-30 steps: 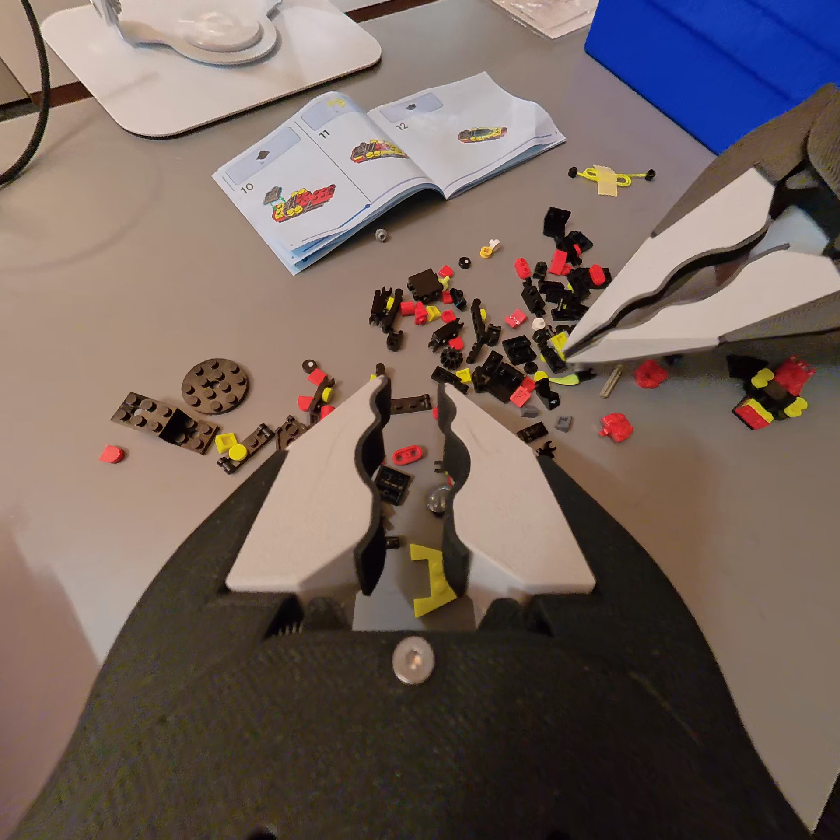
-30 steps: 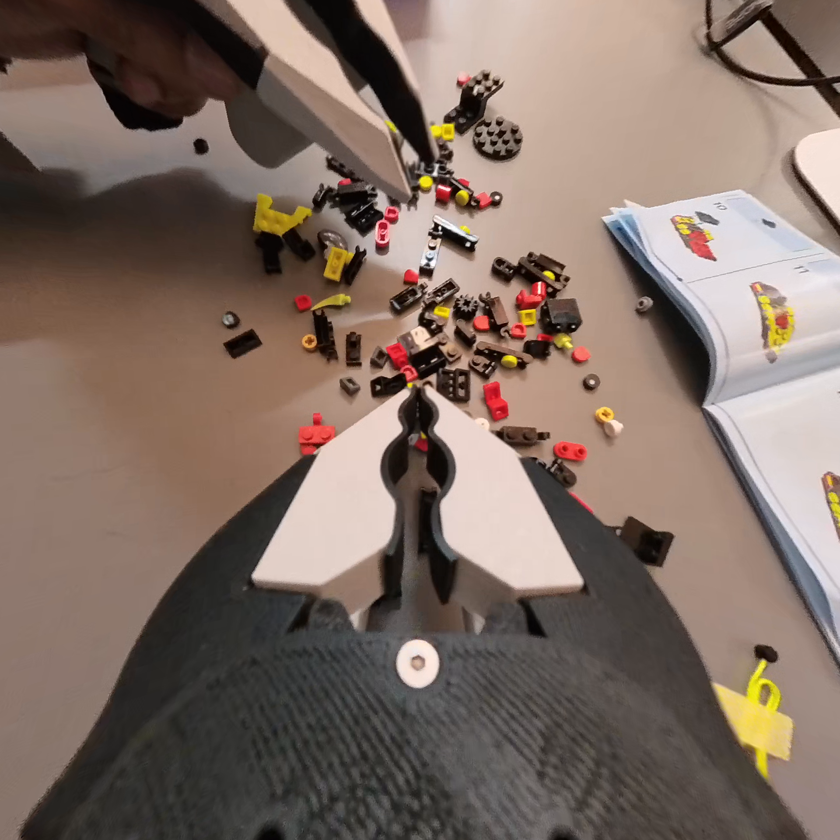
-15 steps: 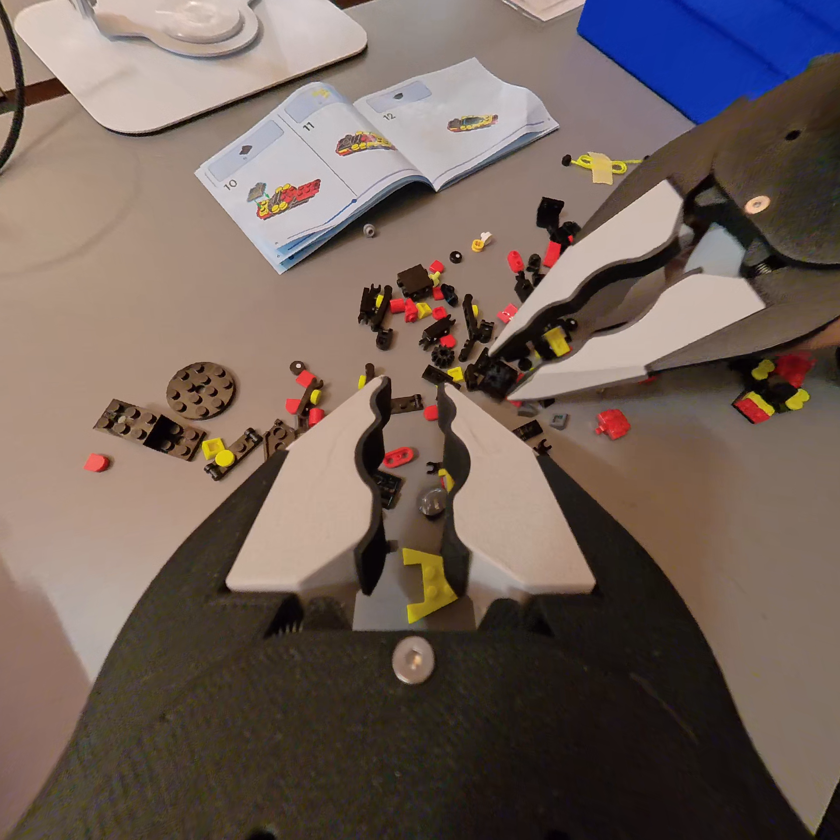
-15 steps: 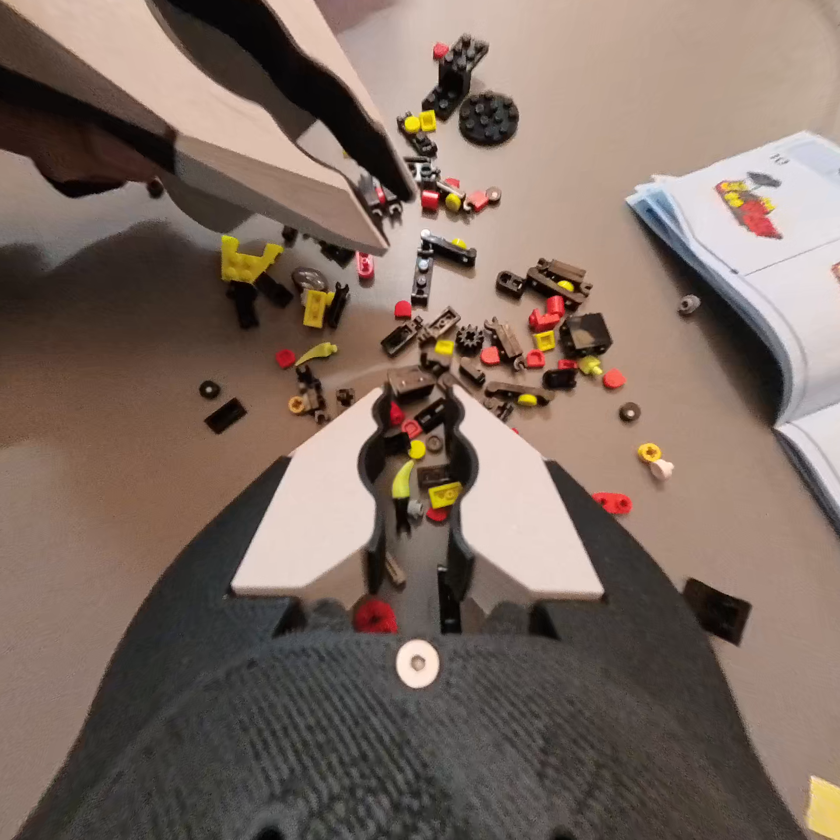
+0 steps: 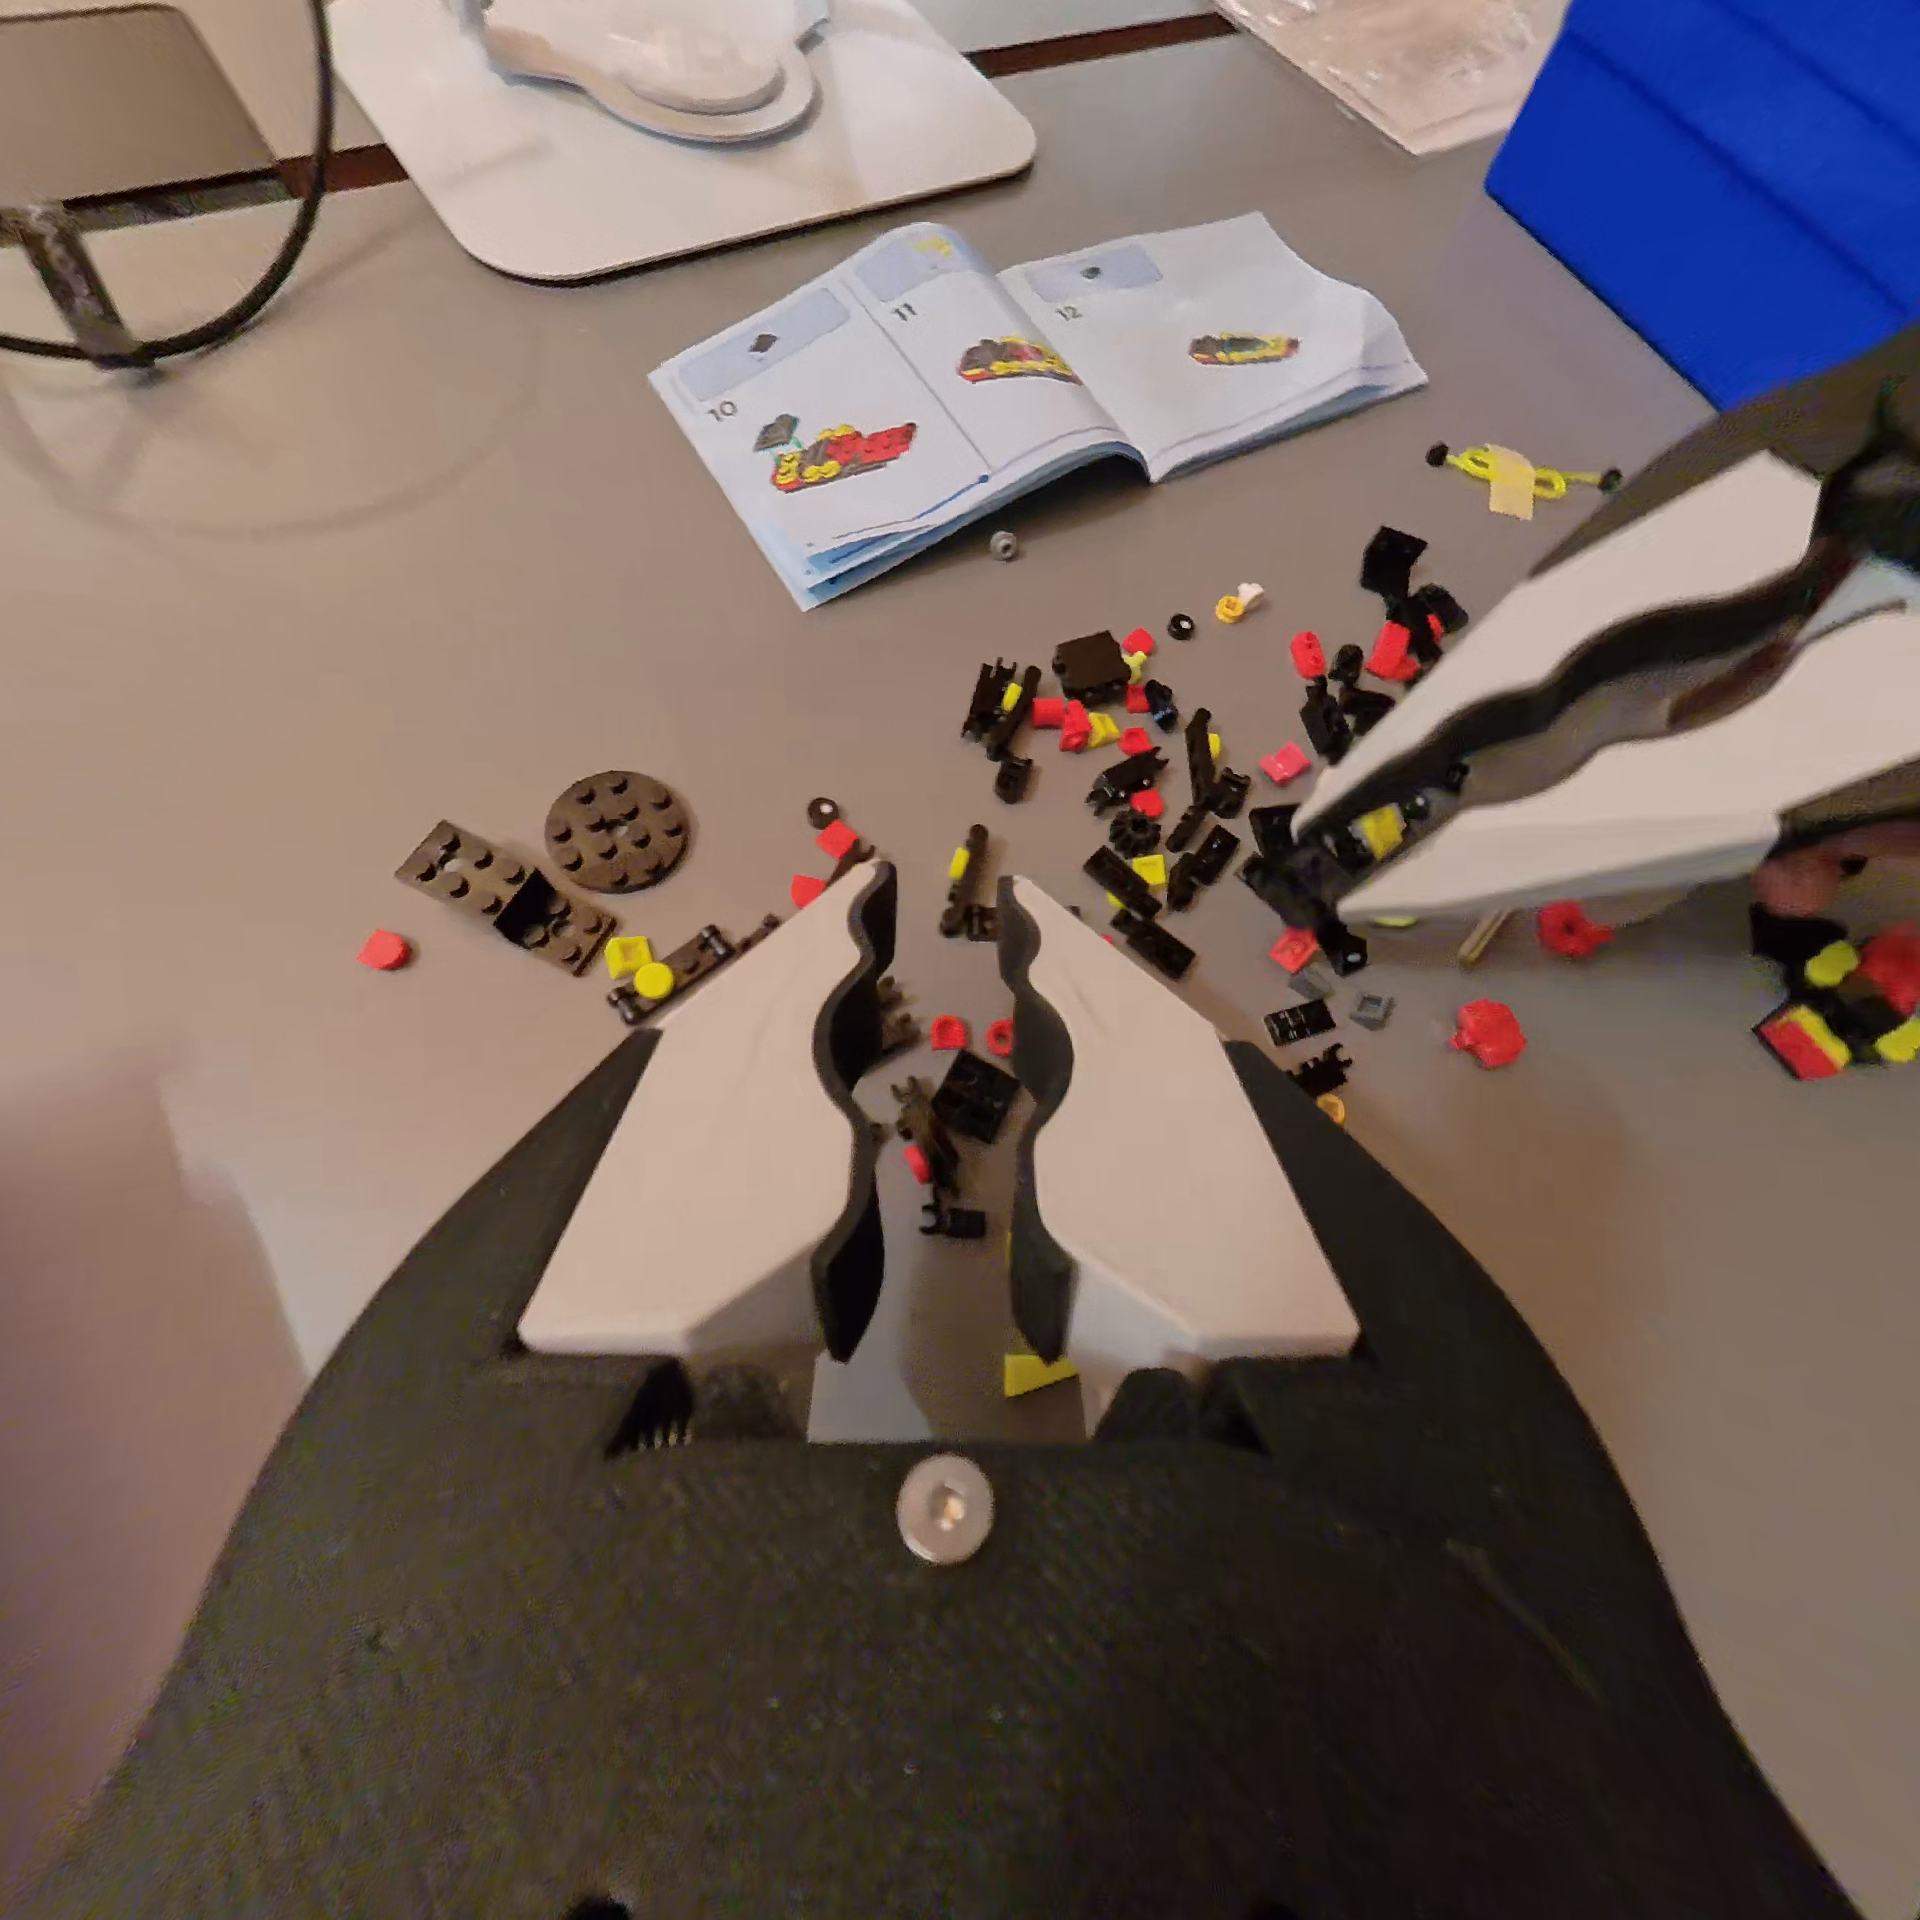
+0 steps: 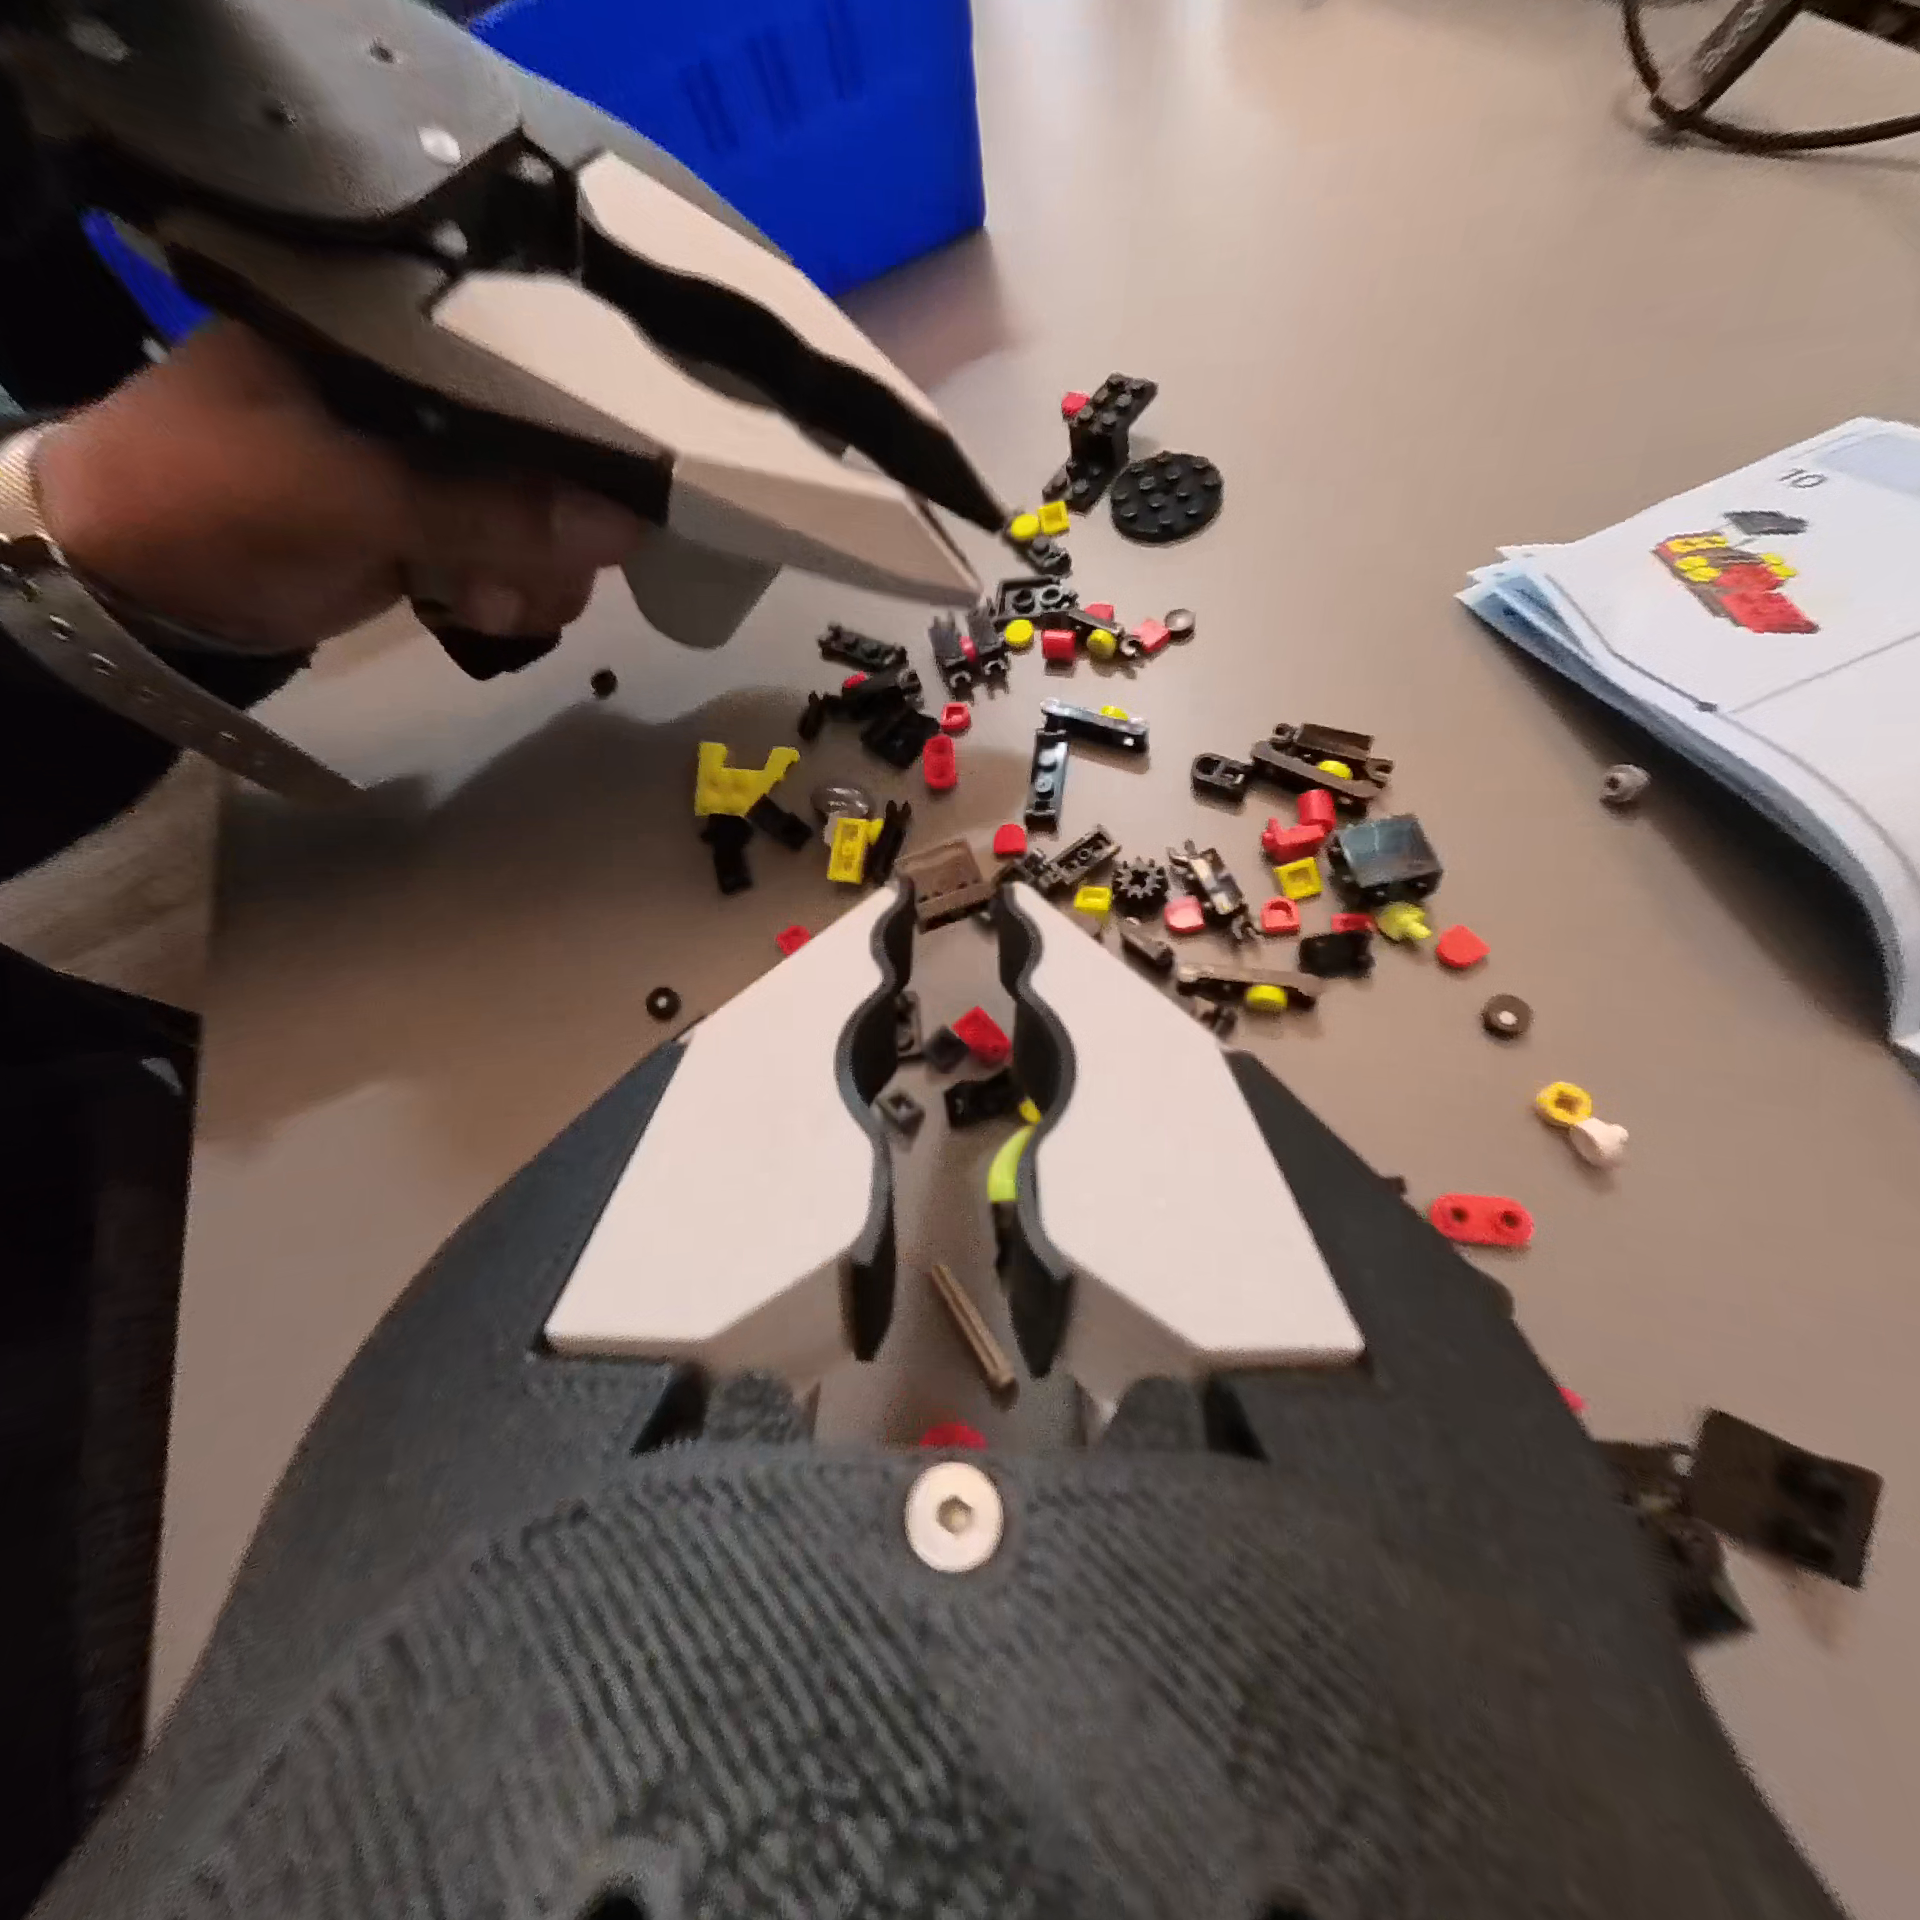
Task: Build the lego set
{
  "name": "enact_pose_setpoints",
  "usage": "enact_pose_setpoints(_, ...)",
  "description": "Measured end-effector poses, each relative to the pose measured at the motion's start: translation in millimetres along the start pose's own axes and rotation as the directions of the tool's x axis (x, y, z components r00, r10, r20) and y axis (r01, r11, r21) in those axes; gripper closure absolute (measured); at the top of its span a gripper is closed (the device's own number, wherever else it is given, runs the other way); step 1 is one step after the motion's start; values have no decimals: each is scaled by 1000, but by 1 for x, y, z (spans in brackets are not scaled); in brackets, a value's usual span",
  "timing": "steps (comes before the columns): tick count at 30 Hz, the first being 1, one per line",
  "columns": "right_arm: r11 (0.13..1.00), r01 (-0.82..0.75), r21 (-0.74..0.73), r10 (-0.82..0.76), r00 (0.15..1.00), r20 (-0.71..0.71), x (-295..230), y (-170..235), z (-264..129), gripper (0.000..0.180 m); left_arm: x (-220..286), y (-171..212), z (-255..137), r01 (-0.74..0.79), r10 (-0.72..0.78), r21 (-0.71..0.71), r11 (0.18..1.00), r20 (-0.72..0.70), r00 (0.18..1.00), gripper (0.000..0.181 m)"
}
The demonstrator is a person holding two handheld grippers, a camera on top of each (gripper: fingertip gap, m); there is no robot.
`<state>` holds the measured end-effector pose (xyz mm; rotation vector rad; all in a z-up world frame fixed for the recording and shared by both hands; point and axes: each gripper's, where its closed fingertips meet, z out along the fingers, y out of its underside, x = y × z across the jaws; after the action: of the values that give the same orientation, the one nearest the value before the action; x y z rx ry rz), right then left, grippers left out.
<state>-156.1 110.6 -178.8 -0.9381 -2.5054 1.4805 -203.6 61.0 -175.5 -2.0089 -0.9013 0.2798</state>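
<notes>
Small black, red and yellow lego pieces (image 5: 1132,790) lie scattered on the grey table (image 5: 312,644); they also show in the right wrist view (image 6: 1091,727). My left gripper (image 5: 948,883) is open and empty, low over the near edge of the pile, and also shows in the right wrist view (image 6: 977,551). My right gripper (image 6: 951,896) has its jaws nearly closed, pinching a dark piece (image 6: 940,873) between the tips at table level; it enters the left wrist view from the right (image 5: 1317,871). A small red, yellow and black build (image 5: 1839,1008) sits at the far right.
An open instruction booklet (image 5: 1039,395) lies behind the pile and also shows in the right wrist view (image 6: 1714,623). A blue bin (image 5: 1714,187) stands at the back right. A white base plate (image 5: 675,135) and a black cable (image 5: 281,239) are at the back left. A black round plate (image 5: 620,831) lies at the left. The left gripper's tips are roughly 7 centimetres from the right gripper's.
My right gripper opened, moved forward into the pile and closed around a dark piece at its tips. My left gripper stayed open and shifted only slightly.
</notes>
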Motion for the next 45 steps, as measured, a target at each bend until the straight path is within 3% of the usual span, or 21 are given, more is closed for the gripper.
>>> enact_pose_setpoints(3, 991, 102, -89, -108, 992, -62, -2, 11, 13, 166, -19, 4, -2, 35, -33, -24, 999, 81, 996, 164)
enact_pose_setpoints(7, 955, 225, -195, -247, 964, -96, -12, 24, 26, 166, -46, 14, -8, -21, 41, -87, 996, 234, 971, 164)
enact_pose_setpoints(11, 938, 267, -222, -300, 945, -132, -9, 25, 25, 165, -63, 16, -15, 34, -11, -82, 996, 270, 963, 164)
enact_pose_setpoints(20, 979, 183, -94, -195, 970, -144, 0, 9, -6, 159, -85, 24, -20, 84, -50, -97, 992, 312, 949, 161)
enact_pose_setpoints(33, 991, 113, -66, -126, 962, -244, 17, 30, -47, 160, -99, 3, 9, 80, -48, -94, 992, 303, 952, 159)
enact_pose_setpoints(40, 995, 85, -48, -95, 955, -281, 24, 36, -64, 161, -94, 5, 31, 38, 15, -176, 984, 293, 956, 164)
enact_pose_setpoints(45, 996, 86, -38, -93, 953, -287, 27, 35, -66, 162, -83, -11, 24, 3, 24, -103, 995, 262, 965, 160)
